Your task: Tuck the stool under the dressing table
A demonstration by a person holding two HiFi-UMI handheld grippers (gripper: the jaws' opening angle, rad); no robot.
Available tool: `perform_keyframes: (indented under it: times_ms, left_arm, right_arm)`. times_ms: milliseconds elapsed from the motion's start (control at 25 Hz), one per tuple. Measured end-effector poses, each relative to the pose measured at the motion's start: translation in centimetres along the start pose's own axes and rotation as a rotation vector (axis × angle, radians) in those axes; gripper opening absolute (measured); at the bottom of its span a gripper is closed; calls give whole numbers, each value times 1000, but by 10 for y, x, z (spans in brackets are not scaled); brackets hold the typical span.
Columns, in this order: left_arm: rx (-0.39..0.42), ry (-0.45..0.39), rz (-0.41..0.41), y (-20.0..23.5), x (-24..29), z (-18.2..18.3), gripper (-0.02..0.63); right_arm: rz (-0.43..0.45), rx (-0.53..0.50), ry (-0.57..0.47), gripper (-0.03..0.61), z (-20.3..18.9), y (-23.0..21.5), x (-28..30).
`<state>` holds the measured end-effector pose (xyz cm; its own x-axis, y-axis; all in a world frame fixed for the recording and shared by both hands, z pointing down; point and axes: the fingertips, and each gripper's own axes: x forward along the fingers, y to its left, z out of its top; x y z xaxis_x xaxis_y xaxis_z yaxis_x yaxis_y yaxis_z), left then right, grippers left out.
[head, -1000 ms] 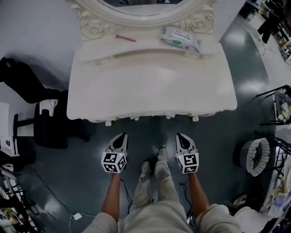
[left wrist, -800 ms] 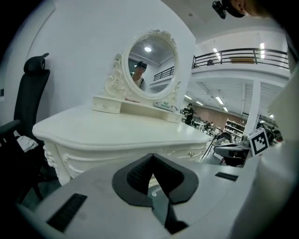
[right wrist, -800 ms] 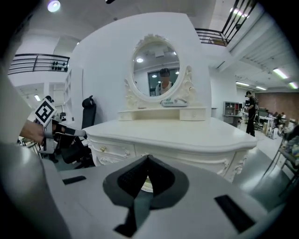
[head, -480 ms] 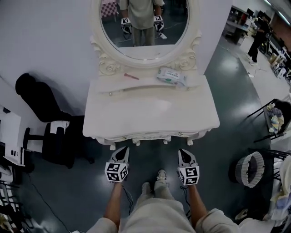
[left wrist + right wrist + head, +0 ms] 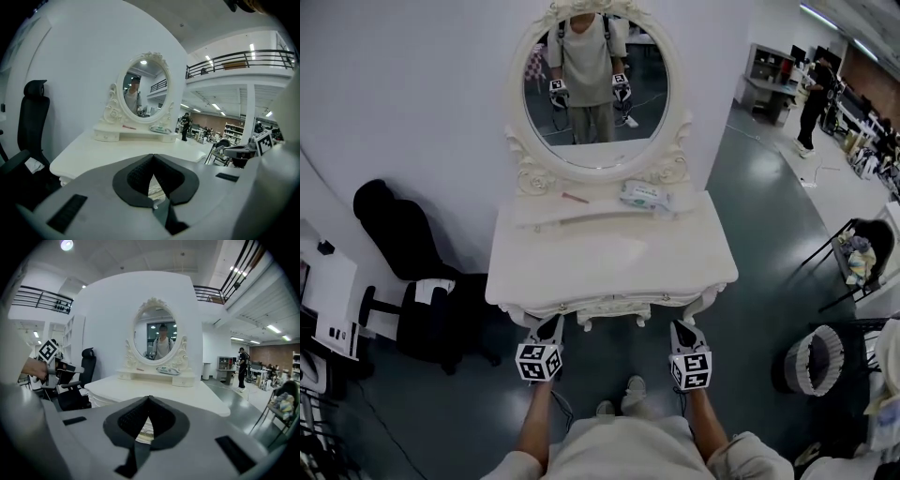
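Observation:
The white dressing table (image 5: 609, 267) stands against the wall with its oval mirror (image 5: 598, 89). I see no stool in any view; the space under the table is hidden by its top. My left gripper (image 5: 551, 324) is at the table's front edge on the left, shut and empty. To the right, also at the front edge, my right gripper (image 5: 681, 328) is likewise shut with nothing in it. In the left gripper view the table (image 5: 117, 150) lies just beyond the closed left gripper (image 5: 152, 157). The right gripper view shows the table (image 5: 187, 397) past the closed right gripper (image 5: 149, 399).
A pack of wipes (image 5: 645, 195) and a thin red stick (image 5: 575, 198) lie on the table's shelf. A black office chair (image 5: 408, 253) stands left of the table. A round basket (image 5: 814, 361) and a folding chair (image 5: 855, 258) are at the right. A person (image 5: 812, 94) stands far back.
Both grippers have risen from floor level to the table's front edge and stayed shut. The head view has tilted up, so the mirror and wall now show.

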<state>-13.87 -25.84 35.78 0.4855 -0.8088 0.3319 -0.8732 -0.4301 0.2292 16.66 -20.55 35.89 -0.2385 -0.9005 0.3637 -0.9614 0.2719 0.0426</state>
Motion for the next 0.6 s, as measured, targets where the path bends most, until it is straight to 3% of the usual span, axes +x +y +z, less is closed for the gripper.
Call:
perform_keyframes:
  times_ms: [600]
  left_arm:
    - [8,-69,1,-7,-24,32,14]
  right_arm:
    - [-49,22,-50,2,20,-5,-36]
